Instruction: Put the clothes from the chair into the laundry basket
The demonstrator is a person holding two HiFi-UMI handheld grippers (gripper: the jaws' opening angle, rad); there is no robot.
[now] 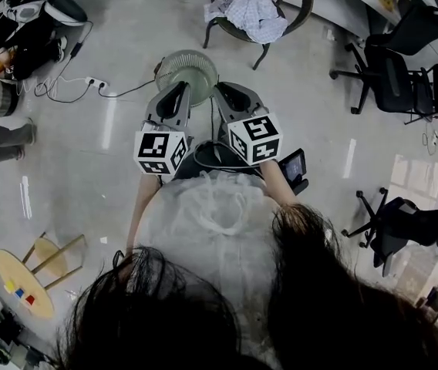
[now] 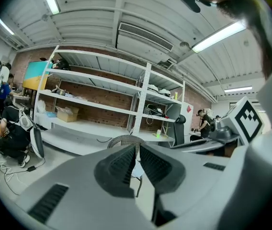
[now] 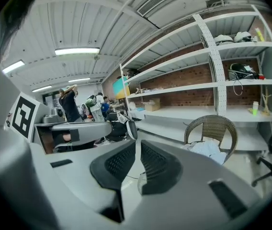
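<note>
White and pale checked clothes point(image 1: 254, 14) are crumpled in a heap on the seat of the wicker chair point(image 1: 302, 2), with a bit spilling over the front edge. The round pale-green laundry basket point(image 1: 186, 72) sits on the floor on the near side of the chair, off to its left. A power strip point(image 1: 93, 82) lies further left, and black office chairs point(image 1: 392, 79) crowd the chair's other side. The left gripper point(image 1: 177, 92) and right gripper point(image 1: 224, 92) are both clenched on nothing, over the basket and well short of the chair.
</note>
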